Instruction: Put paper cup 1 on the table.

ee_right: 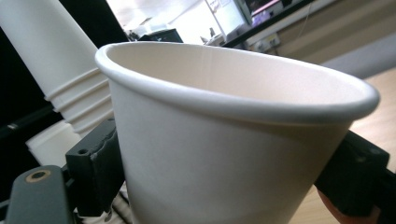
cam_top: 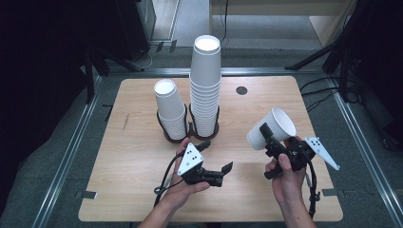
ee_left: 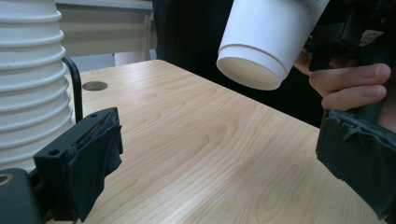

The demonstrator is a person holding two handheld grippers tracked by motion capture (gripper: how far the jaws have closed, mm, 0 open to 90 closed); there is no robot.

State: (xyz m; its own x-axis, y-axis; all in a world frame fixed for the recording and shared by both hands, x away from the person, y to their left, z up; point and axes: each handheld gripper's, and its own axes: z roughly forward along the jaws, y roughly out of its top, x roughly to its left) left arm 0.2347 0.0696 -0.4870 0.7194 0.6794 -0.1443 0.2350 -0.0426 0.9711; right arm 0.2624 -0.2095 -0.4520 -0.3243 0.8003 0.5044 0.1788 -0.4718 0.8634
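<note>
Spread wide and empty, our left gripper (cam_top: 216, 159) hovers low over the table (cam_top: 142, 161) before two cup stacks (cam_top: 205, 85); our right gripper (cam_top: 270, 142) clamps a tilted paper cup (cam_top: 271, 128) aloft. We judge a transfer or stacking comes next, needing careful alignment.

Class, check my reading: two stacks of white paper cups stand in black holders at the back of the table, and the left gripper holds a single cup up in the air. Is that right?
Not quite. The single cup is held by the right gripper, not the left gripper, whose jaws are open with nothing between them; the high view shows this. The two stacks in black holders are as you said.
</note>
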